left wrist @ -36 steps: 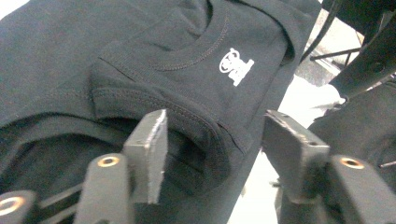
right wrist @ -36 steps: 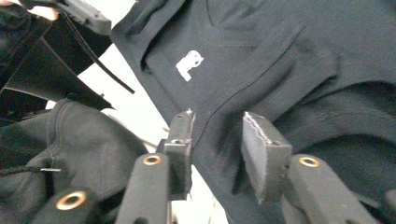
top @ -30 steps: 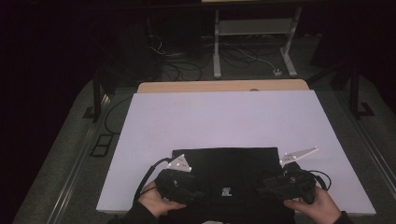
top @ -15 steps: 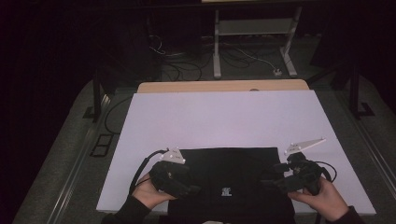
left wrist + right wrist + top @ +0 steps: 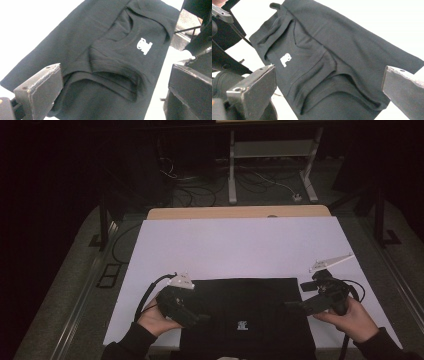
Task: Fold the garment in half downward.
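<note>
Black folded shirt point(image 5: 245, 320) lies flat on the white table point(image 5: 240, 245) between the left gripper point(image 5: 192, 312) and right gripper point(image 5: 300, 304); both jaws, just opened wide, hold nothing.

The wide counter with a flat white top point(image 5: 240, 245) carries one folded black cloth garment point(image 5: 250, 305), lying at its near edge.

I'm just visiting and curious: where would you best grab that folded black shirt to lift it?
Probably by the black shirt's two side edges, one gripper from each side. It lies flat in a folded rectangle on the white table, so its layered edges give the open jaws something to pinch.
</note>
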Available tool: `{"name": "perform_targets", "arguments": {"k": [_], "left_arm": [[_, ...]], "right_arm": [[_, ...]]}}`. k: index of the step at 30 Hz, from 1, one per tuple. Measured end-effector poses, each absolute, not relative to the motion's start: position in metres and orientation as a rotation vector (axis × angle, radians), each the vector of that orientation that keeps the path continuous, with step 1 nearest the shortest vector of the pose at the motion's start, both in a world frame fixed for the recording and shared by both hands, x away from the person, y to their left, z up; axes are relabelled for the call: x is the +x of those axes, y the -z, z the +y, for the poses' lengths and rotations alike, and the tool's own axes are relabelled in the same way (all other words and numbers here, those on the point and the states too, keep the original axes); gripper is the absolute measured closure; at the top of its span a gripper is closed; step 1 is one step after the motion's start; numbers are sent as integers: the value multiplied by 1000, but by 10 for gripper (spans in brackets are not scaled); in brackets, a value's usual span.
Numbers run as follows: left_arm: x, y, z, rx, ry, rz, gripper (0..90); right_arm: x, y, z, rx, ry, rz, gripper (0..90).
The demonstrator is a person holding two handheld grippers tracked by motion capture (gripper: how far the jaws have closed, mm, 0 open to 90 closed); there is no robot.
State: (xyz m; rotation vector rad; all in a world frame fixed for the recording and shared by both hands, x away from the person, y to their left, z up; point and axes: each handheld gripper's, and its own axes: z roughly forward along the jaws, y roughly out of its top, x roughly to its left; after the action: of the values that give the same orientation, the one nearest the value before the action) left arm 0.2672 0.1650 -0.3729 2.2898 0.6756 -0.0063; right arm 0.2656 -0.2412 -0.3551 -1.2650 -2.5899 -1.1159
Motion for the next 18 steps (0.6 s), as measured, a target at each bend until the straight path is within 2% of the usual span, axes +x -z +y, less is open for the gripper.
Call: {"name": "perform_targets", "arguments": {"k": [18], "left_arm": [[293,371,177,2236,-51,717,0]], "right_arm": [[287,358,-259,-1328,1112,-2605,0]]}}
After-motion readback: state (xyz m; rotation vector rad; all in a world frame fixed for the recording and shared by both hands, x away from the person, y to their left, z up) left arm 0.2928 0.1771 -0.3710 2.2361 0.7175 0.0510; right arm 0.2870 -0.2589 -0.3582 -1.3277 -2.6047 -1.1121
